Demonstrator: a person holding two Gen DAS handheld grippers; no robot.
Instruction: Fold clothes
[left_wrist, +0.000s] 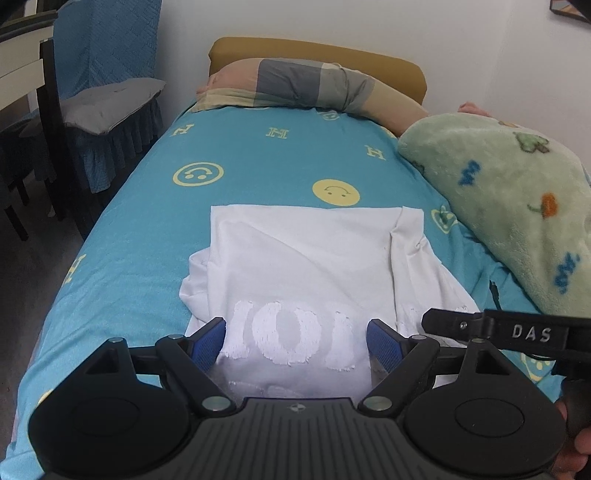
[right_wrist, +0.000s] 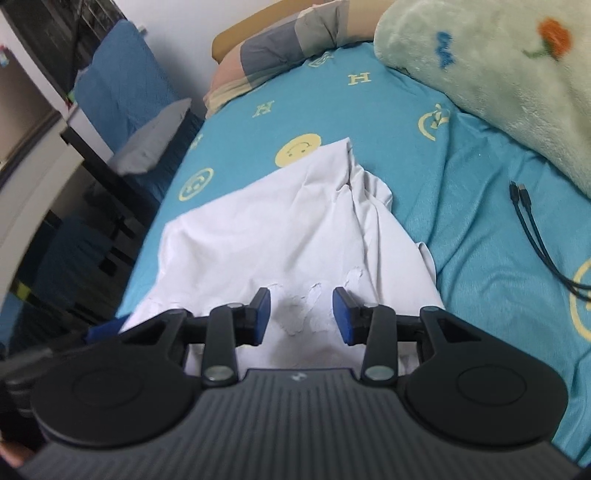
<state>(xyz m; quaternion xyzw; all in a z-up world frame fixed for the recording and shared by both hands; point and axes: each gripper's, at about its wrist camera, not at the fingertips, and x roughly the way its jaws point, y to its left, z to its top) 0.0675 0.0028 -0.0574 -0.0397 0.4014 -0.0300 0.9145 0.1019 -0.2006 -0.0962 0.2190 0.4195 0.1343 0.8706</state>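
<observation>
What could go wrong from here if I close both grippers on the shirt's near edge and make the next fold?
1. The left hand-held gripper and right hand-held gripper are open above the white T-shirt; a shallow pinch may catch one layer only.
2. The sleeve folded in on the right is loose and rumpled, so lifting may undo it.
3. The black cable lies nearby on the bedsheet and could snag.

The bed (left_wrist: 140, 229) bears a white shirt (left_wrist: 295, 258), pillow (left_wrist: 295, 83), blanket (left_wrist: 509, 192), cable (right_wrist: 532, 229).
</observation>
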